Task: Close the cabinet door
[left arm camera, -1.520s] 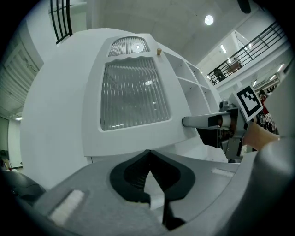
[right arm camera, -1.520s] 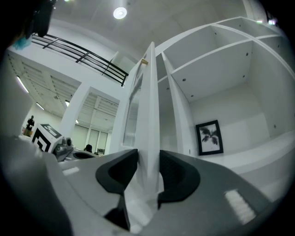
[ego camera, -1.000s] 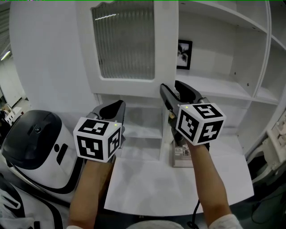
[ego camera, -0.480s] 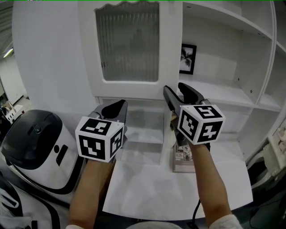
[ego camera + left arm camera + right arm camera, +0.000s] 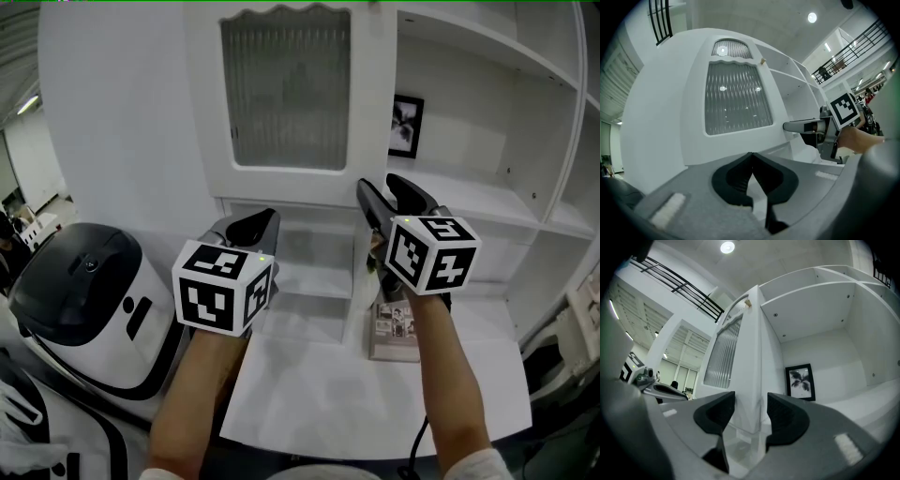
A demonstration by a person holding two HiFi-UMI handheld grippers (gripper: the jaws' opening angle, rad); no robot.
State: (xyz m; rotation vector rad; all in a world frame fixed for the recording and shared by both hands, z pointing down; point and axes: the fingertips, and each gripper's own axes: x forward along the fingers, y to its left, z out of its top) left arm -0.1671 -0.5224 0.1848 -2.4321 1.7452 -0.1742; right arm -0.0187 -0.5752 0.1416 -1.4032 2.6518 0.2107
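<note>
The light is soft and even, coming from round ceiling lamps [image 5: 727, 246] that also glint as small spots on the ribbed glass [image 5: 736, 96], shadows are weak, the head view is a little grey, and both gripper views bend strongly and turn black at their corners.

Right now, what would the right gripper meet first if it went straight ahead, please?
Probably the cabinet door, whose edge stands between the right gripper's fingers, which have just been opening; depth is unclear.
</note>
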